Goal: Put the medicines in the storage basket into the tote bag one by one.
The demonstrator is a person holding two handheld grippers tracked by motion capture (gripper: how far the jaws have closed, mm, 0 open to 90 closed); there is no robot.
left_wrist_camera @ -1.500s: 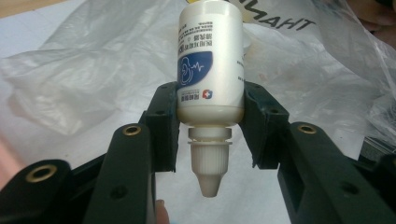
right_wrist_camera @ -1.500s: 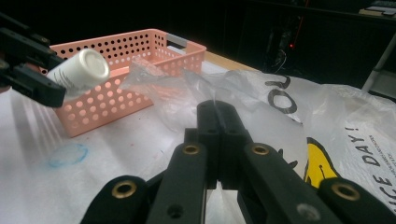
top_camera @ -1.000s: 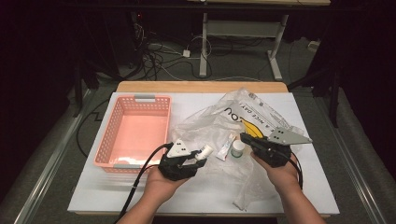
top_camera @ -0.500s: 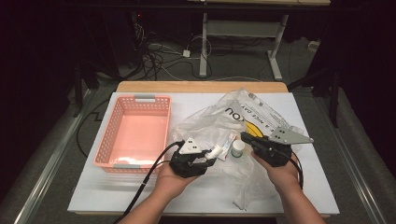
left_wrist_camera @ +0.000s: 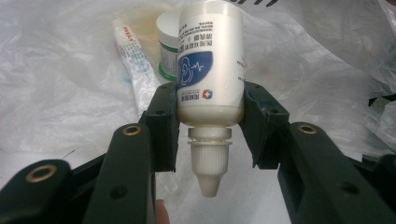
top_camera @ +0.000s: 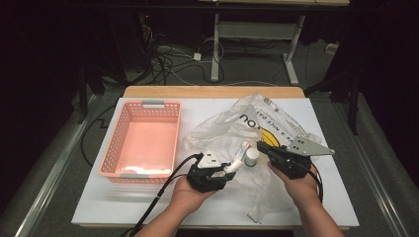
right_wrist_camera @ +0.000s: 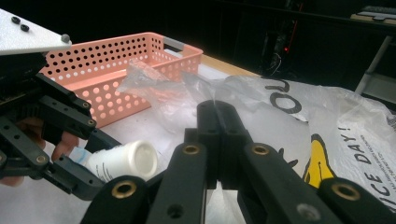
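The left gripper (top_camera: 228, 170) is showing a black linked frame with a small grey three-cornered plate (top_camera: 211, 159) on top, and a black cable (top_camera: 165, 190) is trailing from it toward the near left. Brass-coloured rivets (left_wrist_camera: 131, 129) are shining along its thick black arms. The right gripper (top_camera: 260, 146) is black too, wearing a larger grey three-cornered plate (top_camera: 309, 146) dotted with dark screws, with brass-ringed pivots (right_wrist_camera: 190, 149) on its links. Both forearms are coming in bare, no sleeves showing.
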